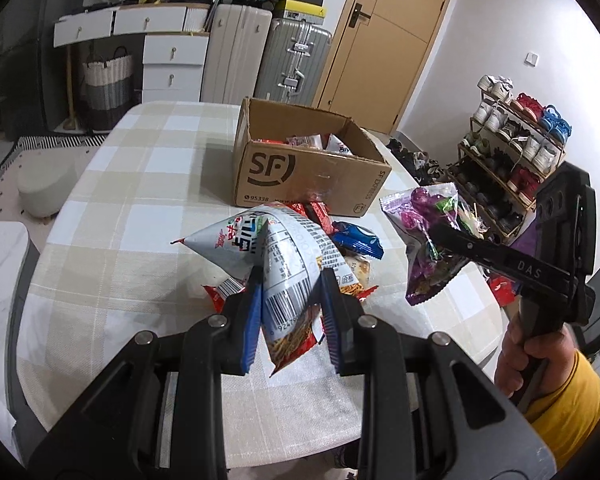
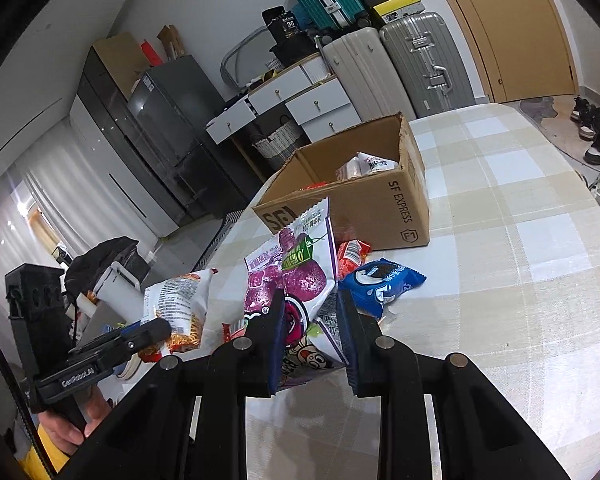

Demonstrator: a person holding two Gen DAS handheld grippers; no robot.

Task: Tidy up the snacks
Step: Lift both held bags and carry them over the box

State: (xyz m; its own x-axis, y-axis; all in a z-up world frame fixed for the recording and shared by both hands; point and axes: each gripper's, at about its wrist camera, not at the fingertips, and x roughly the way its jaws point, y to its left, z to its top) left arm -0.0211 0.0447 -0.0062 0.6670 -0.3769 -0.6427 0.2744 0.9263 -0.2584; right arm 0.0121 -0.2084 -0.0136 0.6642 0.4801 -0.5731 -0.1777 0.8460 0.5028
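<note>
Because both packets look bound for the cardboard box (image 1: 300,168) on the surface (image 1: 132,184), left gripper (image 1: 290,292) clamps a white snack bag (image 1: 284,256) aloft, right gripper (image 2: 310,328) pinching a purple bag (image 2: 296,272), probably by its lower edge.

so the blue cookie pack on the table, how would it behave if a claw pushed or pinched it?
The blue cookie pack looks puffed and glossy, so it would probably slide on the tablecloth rather than tip. Its crimped ends suggest thin film that would likely dent under a pinch. It seems light for its size; the contents may be brittle.
</note>
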